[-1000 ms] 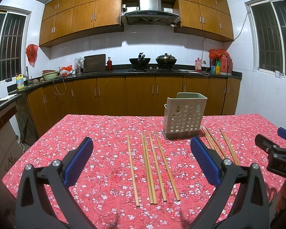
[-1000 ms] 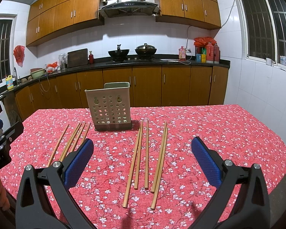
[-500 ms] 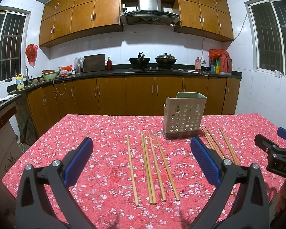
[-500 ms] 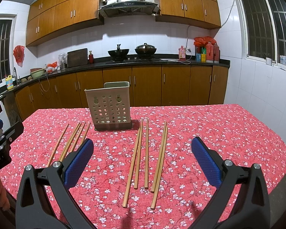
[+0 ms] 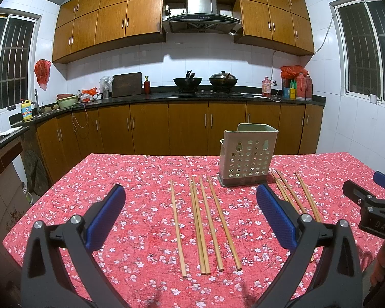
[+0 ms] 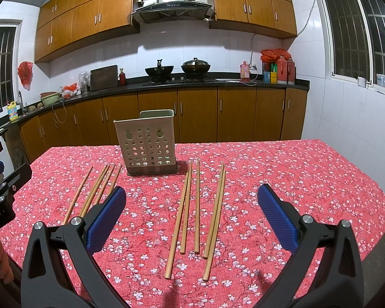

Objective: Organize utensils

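Observation:
A beige perforated utensil holder (image 5: 246, 155) stands upright on the red floral tablecloth (image 5: 141, 179); it also shows in the right wrist view (image 6: 147, 143). Several wooden chopsticks (image 5: 205, 225) lie left of the holder in front of my left gripper (image 5: 190, 218), which is open and empty above the table's near edge. More chopsticks (image 6: 197, 210) lie right of the holder in front of my right gripper (image 6: 192, 218), also open and empty. The left group shows in the right wrist view (image 6: 95, 192), partly hidden by a finger.
The right gripper's body (image 5: 372, 210) shows at the right edge of the left view; the left gripper's body (image 6: 0, 192) at the left edge of the right view. Kitchen cabinets (image 5: 187, 128) and counter with woks (image 5: 187, 82) stand behind the table.

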